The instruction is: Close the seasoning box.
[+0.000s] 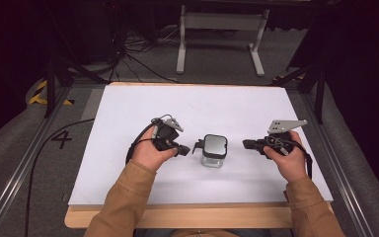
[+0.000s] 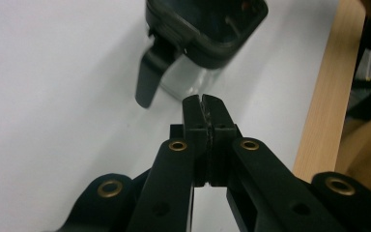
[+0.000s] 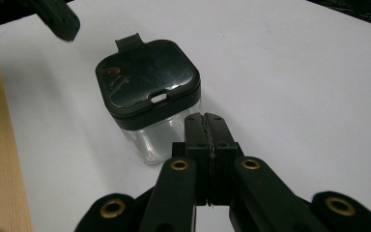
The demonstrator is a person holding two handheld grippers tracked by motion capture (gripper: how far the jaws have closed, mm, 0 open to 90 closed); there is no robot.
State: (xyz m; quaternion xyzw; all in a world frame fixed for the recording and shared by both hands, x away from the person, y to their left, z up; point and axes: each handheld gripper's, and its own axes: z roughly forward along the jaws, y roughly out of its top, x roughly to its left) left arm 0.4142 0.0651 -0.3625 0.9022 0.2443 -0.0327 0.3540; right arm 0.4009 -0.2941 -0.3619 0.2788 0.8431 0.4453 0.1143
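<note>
Flanking a lidded jar [image 1: 213, 150], each hand-held gripper, left [image 1: 183, 148], right [image 1: 246, 144], closed, empty

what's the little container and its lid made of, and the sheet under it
Container: looks like clear plastic, possibly glass; you see through its walls. Lid: dark, glossy plastic by the look, mirroring light on top, with a side latch. Sheet: matte white, paper or thin board, over a wooden table.
</note>
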